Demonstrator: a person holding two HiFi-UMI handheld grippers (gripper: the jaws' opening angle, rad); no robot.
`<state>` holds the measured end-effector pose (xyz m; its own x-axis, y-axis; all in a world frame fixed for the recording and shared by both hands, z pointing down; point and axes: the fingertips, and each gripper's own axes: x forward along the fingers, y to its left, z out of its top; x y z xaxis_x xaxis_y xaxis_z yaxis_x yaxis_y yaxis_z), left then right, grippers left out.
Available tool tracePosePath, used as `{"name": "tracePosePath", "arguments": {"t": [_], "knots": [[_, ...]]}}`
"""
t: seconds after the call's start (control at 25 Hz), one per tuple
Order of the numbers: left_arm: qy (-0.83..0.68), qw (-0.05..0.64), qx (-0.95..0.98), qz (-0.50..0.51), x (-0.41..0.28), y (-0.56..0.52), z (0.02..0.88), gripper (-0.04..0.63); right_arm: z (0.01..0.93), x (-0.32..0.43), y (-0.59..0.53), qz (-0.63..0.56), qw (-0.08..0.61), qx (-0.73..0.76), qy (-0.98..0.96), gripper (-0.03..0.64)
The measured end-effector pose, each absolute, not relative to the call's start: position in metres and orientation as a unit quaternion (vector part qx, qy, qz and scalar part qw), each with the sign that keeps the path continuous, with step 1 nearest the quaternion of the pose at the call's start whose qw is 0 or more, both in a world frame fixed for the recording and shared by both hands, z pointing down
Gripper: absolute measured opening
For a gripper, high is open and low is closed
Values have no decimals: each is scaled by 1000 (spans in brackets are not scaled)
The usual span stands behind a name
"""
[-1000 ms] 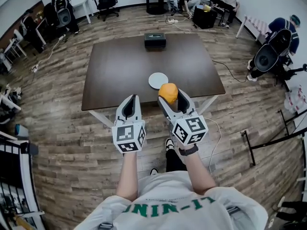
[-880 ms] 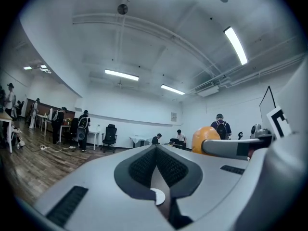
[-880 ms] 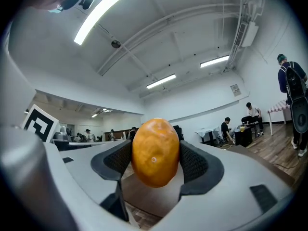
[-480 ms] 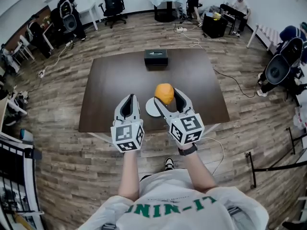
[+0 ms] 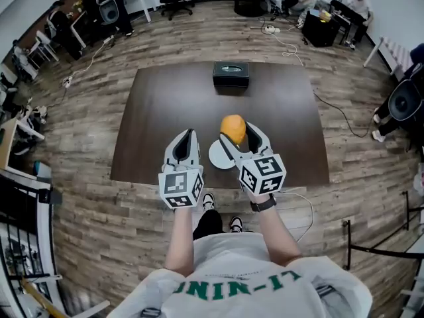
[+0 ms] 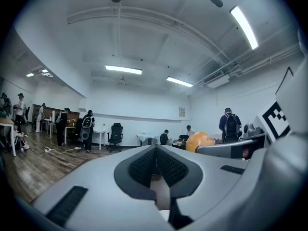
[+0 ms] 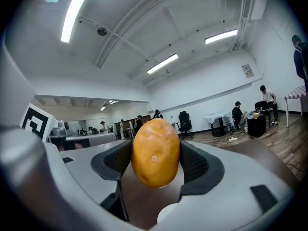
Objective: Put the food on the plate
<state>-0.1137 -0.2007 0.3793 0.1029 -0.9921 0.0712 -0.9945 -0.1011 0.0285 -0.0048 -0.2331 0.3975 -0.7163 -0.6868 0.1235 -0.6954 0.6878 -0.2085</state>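
Observation:
An orange, potato-shaped food item point(image 5: 232, 128) point(image 7: 155, 152) sits pinched between the pads of my right gripper point(image 5: 236, 134) point(image 7: 156, 160), which is shut on it and holds it in the air. A small white round plate point(image 5: 219, 155) point(image 7: 171, 216) lies on the dark brown table point(image 5: 165, 105), just below and near the held food, partly hidden by the right gripper. My left gripper point(image 5: 185, 140) point(image 6: 155, 163) hovers beside it on the left, shut with nothing between its jaws. In the left gripper view the orange food point(image 6: 198, 140) shows at the right.
A black box point(image 5: 230, 73) stands at the table's far edge. The table's near edge runs just under both grippers. Around the table are wood floor, office chairs, cables and several people at the room's far side.
The view has shifted so the table sits lower and closer. Both grippers have moved forward over the table's near part, and the food now hangs just above the plate.

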Motion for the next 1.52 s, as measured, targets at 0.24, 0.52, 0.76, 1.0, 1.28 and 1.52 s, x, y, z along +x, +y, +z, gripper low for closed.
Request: {"name": "tracePosePath", "arguments": {"t": [0.24,0.52,0.76,1.0,1.28,1.52], "knots": [[-644,46,763,19,-125,-263,399,14,415,-30,-286,122,42,382,-915,322],[-614,64,785,45,-132,-314,429,14,448,-53,-326,143,71,388,-908,322],[-600,95,792,61,-138,-334,466,14,494,-60,-340,196,99,391,-894,319],[-591,123,794,69,-138,-351,499,14,558,-56,-350,213,154,393,-881,299],[-583,155,793,85,-138,-355,536,14,636,-49,-348,261,194,399,-857,299],[-576,180,792,99,-137,-349,565,14,688,-48,-344,279,235,396,-843,299]]}}
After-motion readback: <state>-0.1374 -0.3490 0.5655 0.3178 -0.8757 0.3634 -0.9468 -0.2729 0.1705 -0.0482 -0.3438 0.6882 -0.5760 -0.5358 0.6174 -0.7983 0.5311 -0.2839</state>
